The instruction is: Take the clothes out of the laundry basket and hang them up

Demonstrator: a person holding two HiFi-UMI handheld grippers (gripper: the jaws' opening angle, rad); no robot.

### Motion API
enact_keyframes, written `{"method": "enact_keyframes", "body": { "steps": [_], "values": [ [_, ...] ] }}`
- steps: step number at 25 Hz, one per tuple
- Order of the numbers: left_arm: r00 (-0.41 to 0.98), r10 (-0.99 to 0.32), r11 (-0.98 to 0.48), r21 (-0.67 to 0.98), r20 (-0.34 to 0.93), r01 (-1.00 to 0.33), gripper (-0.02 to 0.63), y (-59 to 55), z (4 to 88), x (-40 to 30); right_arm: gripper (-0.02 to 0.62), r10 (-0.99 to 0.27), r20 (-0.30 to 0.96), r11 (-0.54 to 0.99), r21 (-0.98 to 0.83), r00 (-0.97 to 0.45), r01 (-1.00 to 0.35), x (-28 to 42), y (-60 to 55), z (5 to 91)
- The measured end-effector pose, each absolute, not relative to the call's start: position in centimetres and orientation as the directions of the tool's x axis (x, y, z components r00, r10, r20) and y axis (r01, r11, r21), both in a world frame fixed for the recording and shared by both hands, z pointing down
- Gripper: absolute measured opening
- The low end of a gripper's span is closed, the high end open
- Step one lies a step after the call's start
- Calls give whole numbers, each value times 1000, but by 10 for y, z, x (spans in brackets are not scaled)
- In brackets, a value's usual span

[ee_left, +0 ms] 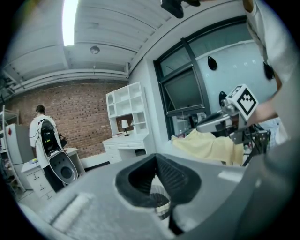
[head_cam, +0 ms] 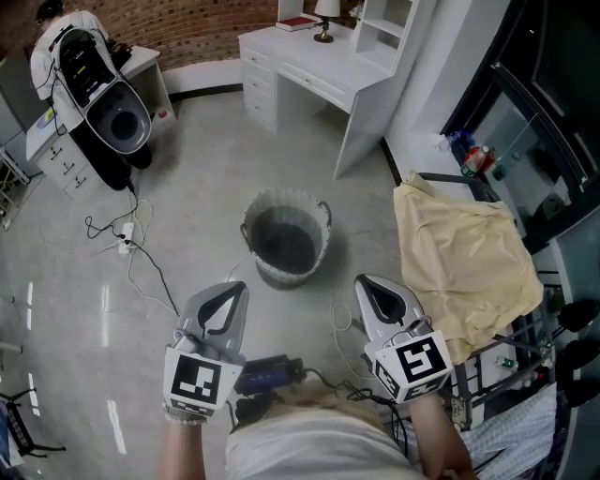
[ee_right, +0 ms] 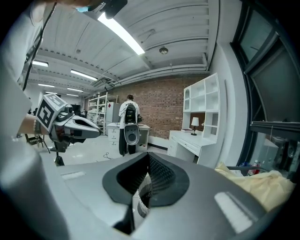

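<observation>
A lab staged as a home: polished grey concrete floor (head_cam: 202, 169), red brick wall (head_cam: 187, 28) at twelve o'clock, white desk with shelves (head_cam: 309, 70) at one, black-and-white machine (head_cam: 103, 103) at eleven, strip-lit panelled ceiling (ee_right: 154, 28).

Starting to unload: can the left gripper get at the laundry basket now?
Probably yes: only bare floor lies between the left gripper and the laundry basket, though its jaws are shut.

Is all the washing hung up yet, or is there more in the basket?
Nearly done, it seems. A yellow cloth already lies over the rack. The basket looks empty, though its dark bottom is hard to see. The left gripper and right gripper are both shut and hold nothing. Nothing more to hang shows.
</observation>
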State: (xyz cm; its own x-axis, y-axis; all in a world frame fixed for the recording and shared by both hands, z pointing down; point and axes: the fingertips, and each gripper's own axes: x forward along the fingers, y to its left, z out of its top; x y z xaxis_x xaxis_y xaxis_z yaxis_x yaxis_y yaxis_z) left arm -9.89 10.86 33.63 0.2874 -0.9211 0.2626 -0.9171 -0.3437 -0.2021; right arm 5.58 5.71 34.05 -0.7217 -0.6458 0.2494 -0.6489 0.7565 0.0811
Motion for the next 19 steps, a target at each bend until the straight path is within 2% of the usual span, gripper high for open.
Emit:
{"method": "enact_keyframes", "body": {
  "steps": [8,19],
  "values": [
    [289,-924,-346,-229,249,-910,-6,106,331,-97,5,-639,224,765,85,-736,-639,54,56,335],
    [290,-923,-337,-164,254,-927,-6,106,334,-84,5,-646,205,760,89,-735,-643,57,56,332]
  ]
}}
